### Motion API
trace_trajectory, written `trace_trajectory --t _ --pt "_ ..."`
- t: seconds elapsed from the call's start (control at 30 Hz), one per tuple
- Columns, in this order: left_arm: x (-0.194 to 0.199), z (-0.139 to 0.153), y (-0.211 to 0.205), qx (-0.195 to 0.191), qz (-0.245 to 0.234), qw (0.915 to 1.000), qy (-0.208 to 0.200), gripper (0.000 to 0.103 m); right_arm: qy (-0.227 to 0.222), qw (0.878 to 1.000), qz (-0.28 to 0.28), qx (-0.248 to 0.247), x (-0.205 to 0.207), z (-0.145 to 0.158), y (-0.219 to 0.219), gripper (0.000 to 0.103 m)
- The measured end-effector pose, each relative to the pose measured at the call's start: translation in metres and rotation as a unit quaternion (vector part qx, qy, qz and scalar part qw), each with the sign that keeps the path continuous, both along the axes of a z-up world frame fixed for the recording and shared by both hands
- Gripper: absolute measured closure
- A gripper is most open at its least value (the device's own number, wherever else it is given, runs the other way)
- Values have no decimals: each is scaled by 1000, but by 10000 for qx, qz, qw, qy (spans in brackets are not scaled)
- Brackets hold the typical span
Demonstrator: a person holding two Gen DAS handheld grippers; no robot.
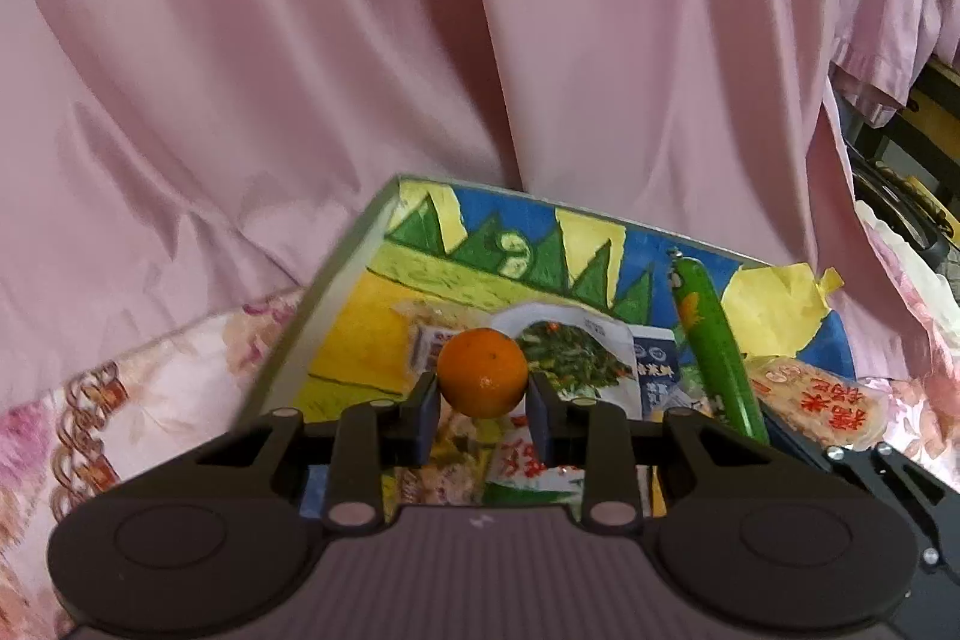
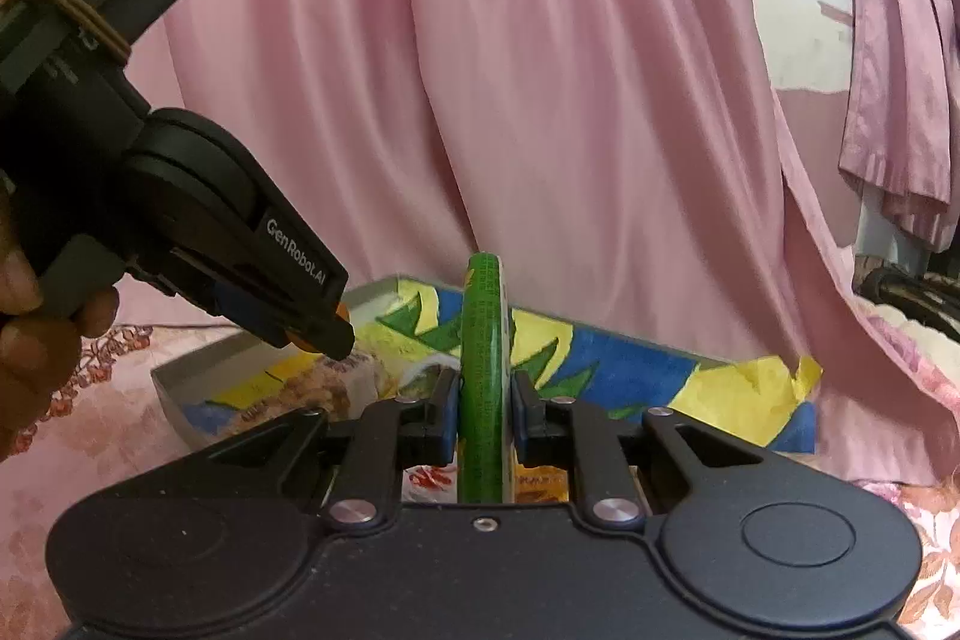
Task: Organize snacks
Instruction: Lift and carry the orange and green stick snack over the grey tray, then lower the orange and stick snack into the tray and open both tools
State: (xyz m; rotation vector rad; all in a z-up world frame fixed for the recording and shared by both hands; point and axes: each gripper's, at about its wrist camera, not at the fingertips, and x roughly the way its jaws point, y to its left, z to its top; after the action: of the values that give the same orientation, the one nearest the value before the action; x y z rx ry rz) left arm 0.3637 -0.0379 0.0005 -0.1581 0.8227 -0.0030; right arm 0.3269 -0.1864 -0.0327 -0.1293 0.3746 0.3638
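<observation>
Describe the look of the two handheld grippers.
Both grippers are matte black with round pivot discs, silver rivets and dark blue pads on the jaws. The left gripper carries white "GenRobot.AI" lettering and a brown elastic band round its grey rear housing. The right gripper has a ribbed top.

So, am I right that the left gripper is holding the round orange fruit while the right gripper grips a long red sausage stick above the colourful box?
Not quite: the long sausage stick in the right gripper is green, not red, as the right wrist view shows. The left gripper does hold the round orange fruit above the colourful box.
</observation>
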Motion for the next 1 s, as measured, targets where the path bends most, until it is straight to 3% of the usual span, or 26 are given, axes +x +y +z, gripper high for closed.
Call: trace_trajectory --t 0.3,1.0 --pt "2 -10 -8 -54 -110 9998 159 69 308 9995 -8 -101 6 -9 2 84" --pt "1 -24 -16 -132 -268 9991 316 68 411 9990 -7 -171 9 -17 3 84"
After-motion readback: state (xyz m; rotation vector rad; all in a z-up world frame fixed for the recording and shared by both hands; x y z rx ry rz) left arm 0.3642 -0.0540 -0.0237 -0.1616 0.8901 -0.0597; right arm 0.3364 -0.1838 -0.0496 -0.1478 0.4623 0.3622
